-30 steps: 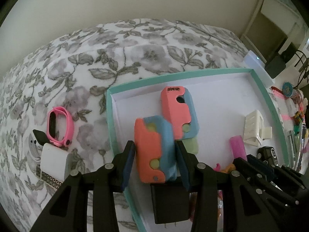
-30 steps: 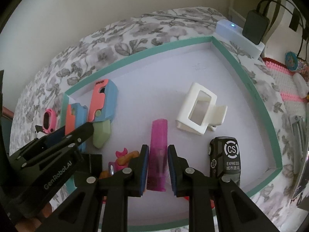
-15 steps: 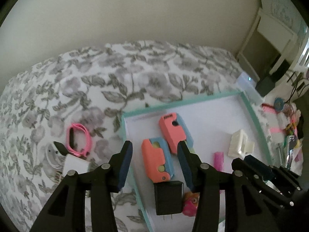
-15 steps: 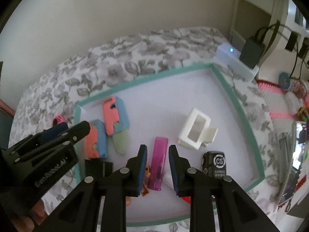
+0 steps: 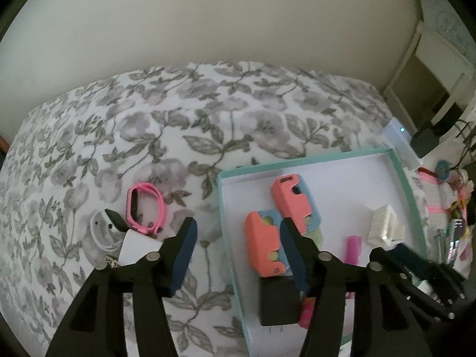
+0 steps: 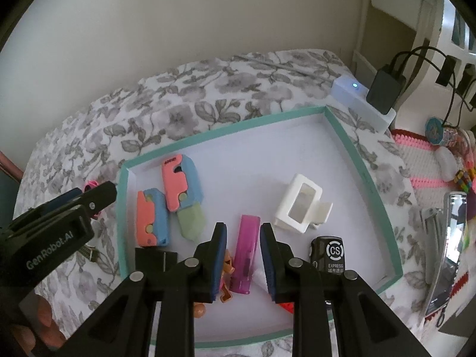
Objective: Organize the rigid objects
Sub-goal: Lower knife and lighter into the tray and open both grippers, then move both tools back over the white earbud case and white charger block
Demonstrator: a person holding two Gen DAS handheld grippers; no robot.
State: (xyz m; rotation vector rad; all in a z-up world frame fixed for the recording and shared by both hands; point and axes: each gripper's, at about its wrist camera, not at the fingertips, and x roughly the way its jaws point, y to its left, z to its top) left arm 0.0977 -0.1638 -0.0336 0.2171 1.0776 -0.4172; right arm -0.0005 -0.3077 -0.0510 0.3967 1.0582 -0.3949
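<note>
Where pink watch [image 5: 145,208] lies outside tray [image 5: 229,247], charger [image 5: 278,300] inside

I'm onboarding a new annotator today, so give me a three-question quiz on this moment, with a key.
1. True or false: the left gripper is shut on the smaller orange-and-blue toy.
2. Which lies outside the teal-rimmed tray? A) magenta stick B) pink wristband C) white holder
3. Fill in: the black tag printed "CS EXPRESS" lies to the ___ of the magenta stick in the right wrist view.

Key: 1 false, the jaws stand wide open and hold nothing. 2 B, it lies on the floral cloth. 3 right.
</note>
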